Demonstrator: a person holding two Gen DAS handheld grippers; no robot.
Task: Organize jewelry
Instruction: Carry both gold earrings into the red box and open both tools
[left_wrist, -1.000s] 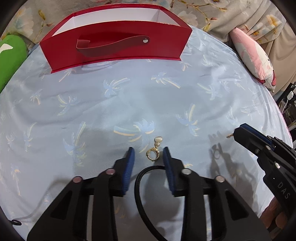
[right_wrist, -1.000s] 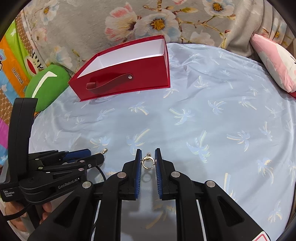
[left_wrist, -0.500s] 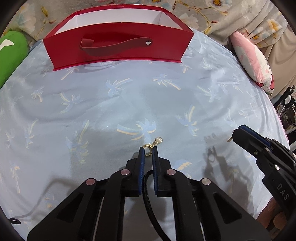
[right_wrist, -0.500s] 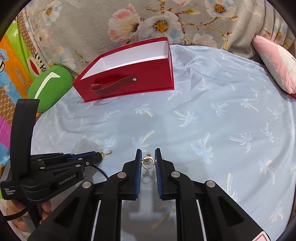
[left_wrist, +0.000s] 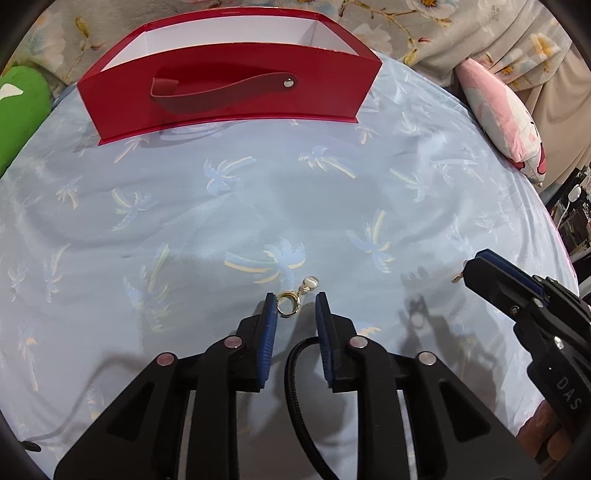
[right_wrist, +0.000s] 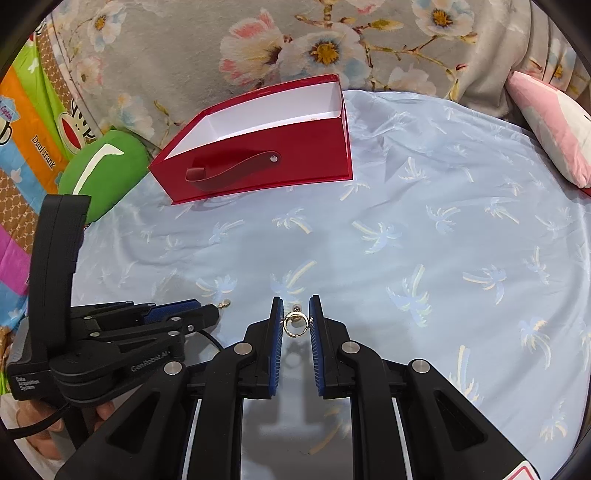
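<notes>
The gold earring (left_wrist: 289, 303) lies on the blue sheet (left_wrist: 258, 206). It looks tiny, light and slippery, so its ring is the best place to pinch. The left gripper (left_wrist: 295, 308) is opening around it. The right gripper (right_wrist: 296, 320) pinches another earring (right_wrist: 295, 323).
</notes>
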